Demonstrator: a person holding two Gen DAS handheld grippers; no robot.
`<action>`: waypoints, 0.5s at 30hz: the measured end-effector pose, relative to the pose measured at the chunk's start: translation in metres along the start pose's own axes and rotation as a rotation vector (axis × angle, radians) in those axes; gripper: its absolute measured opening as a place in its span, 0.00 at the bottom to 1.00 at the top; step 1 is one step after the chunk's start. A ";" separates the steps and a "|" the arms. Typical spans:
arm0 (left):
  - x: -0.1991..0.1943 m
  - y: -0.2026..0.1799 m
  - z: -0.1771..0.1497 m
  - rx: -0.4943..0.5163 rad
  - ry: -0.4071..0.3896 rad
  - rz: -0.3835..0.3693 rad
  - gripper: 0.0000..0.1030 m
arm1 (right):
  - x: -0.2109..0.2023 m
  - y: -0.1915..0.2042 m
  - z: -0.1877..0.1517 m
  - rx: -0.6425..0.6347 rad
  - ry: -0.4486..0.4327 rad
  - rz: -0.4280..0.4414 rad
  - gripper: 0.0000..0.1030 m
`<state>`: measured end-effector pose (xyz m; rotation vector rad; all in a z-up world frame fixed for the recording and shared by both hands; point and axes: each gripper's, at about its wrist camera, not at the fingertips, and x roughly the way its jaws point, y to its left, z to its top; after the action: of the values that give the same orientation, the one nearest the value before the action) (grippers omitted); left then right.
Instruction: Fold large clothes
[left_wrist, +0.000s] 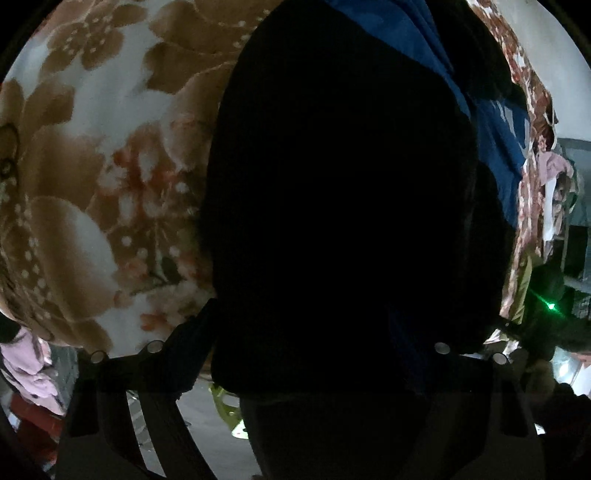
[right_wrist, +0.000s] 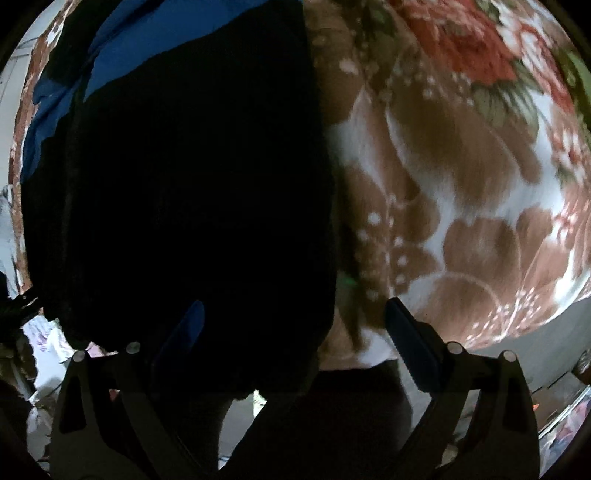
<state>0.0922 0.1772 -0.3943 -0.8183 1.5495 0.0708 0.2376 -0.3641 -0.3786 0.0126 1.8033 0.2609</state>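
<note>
The left gripper (left_wrist: 317, 354) stands with its fingers spread wide, a black garment (left_wrist: 340, 192) hanging between them and hiding the right finger; whether the pads press it I cannot tell. The right gripper (right_wrist: 295, 332) also has its fingers spread, the same black garment (right_wrist: 184, 192) draped over its left finger. The garment lies on a floral blanket (left_wrist: 92, 155) of brown, white and red. Blue cloth (right_wrist: 155, 48) shows beyond it at the far edge.
</note>
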 end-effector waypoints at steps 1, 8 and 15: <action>0.000 0.002 0.000 -0.003 0.008 -0.014 0.78 | 0.002 -0.003 -0.003 0.007 0.003 0.012 0.93; -0.013 -0.011 0.007 0.053 0.038 -0.088 0.67 | 0.002 -0.005 -0.014 0.055 0.053 0.104 0.77; 0.002 0.000 0.010 0.038 0.073 -0.013 0.74 | 0.017 -0.010 -0.030 0.097 0.070 0.126 0.81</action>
<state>0.1011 0.1813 -0.3978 -0.8085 1.6093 0.0014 0.2056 -0.3760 -0.3899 0.1884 1.8865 0.2657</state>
